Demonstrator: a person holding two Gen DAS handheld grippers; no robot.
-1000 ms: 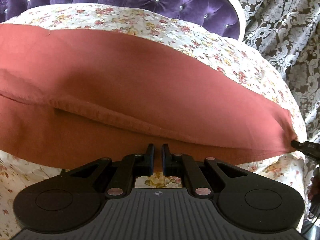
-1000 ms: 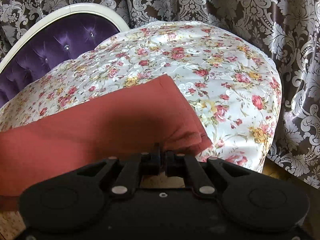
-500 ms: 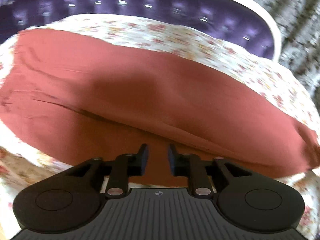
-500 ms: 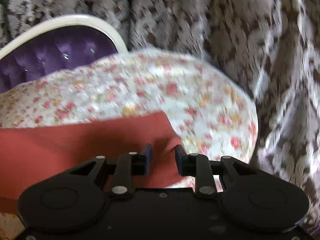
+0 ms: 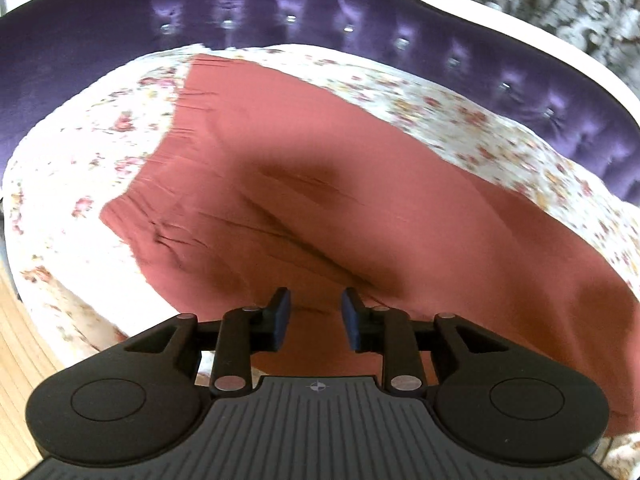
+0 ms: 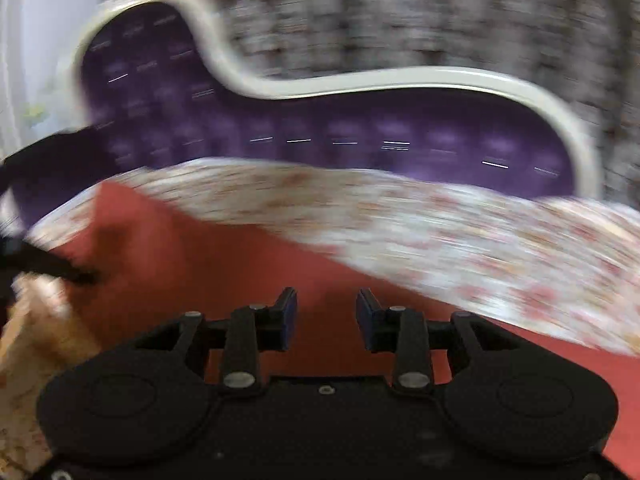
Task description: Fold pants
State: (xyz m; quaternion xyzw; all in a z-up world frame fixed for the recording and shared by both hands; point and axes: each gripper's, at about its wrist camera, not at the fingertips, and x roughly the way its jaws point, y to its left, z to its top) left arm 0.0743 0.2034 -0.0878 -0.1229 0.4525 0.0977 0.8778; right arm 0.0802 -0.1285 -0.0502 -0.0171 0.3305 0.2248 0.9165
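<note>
Left tool (image 5: 313, 315) jaws just opened, empty, pants (image 5: 320, 200), floral cover (image 5: 80, 168)

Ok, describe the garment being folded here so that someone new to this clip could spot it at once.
Start from the purple tufted headboard with its white curved frame. In front of it lies a white floral bedspread, and on that the pants are spread flat. They are the only plain thing there: one solid brick-red cloth with no pattern, gathered pleats along its left end.
</note>
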